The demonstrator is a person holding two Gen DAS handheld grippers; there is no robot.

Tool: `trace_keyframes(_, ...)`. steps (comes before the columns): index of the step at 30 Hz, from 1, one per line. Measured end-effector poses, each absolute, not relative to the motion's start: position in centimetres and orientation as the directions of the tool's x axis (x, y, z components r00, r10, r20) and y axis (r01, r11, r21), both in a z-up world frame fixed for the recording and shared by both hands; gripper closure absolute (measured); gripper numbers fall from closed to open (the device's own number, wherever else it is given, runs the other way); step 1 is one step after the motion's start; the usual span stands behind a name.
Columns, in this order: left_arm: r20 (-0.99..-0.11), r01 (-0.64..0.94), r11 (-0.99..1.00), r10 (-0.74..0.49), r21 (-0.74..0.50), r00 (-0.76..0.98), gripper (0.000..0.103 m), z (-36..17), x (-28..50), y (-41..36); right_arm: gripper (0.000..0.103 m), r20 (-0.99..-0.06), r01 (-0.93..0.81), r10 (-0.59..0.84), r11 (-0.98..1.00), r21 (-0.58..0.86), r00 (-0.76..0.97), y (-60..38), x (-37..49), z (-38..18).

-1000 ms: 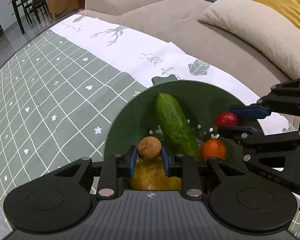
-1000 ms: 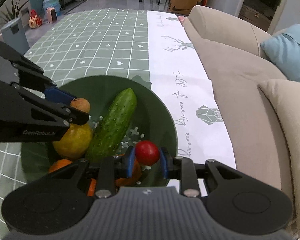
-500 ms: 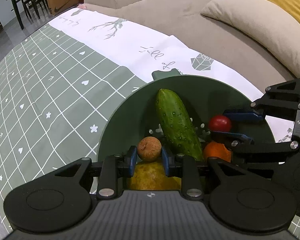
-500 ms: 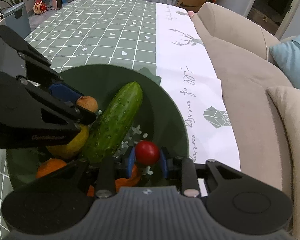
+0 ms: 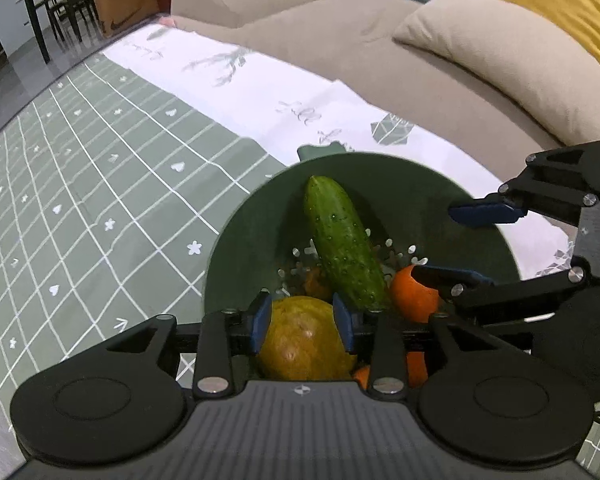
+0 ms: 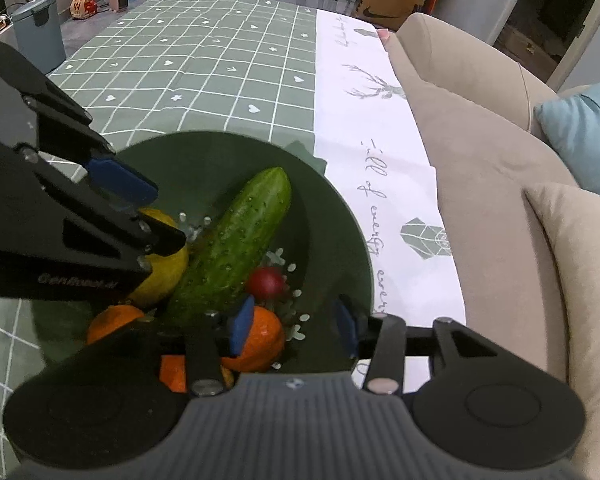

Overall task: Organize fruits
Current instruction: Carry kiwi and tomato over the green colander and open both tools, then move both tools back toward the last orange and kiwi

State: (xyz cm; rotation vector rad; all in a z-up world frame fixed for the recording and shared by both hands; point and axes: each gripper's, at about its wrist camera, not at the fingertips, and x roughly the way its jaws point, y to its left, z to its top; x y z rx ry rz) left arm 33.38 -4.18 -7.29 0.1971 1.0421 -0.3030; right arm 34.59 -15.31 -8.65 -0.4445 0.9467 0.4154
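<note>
A dark green bowl (image 5: pixel 256 224) on the checked tablecloth holds a cucumber (image 5: pixel 340 244), a yellow fruit (image 5: pixel 304 340), oranges (image 5: pixel 414 296) and a small red tomato (image 6: pixel 265 282). My left gripper (image 5: pixel 302 320) hovers over the yellow fruit; its jaws are opening and the pads touch nothing. A small orange-brown round (image 5: pixel 315 285) peeks out beside the cucumber. My right gripper (image 6: pixel 294 326) hangs over the bowl's right side above an orange (image 6: pixel 260 340), jaws opening, nothing between them. Each gripper shows in the other's view: right gripper (image 5: pixel 466 244), left gripper (image 6: pixel 148 208).
A beige sofa (image 5: pixel 380 60) with cushions runs along the table's far edge, close to the bowl. The green checked cloth (image 5: pixel 100 200) with a white border stretches to the left. Chairs and a cardboard box (image 6: pixel 388 4) stand beyond the table; a grey bin (image 6: pixel 36 28) is on the floor.
Both grippers opened. The small brown fruit left the left fingers and the red tomato left the right fingers; the tomato now lies in the bowl beside the cucumber.
</note>
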Motion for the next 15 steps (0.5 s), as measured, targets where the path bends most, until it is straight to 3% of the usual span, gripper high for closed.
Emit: trace_keyframes(15, -0.754, 0.337, 0.942, -0.227, -0.008, 0.616, 0.06, 0.0, 24.0, -1.3, 0.053, -0.735, -0.47, 0.289, 0.881, -0.045, 0.613, -17.3, 26.0, -1.8)
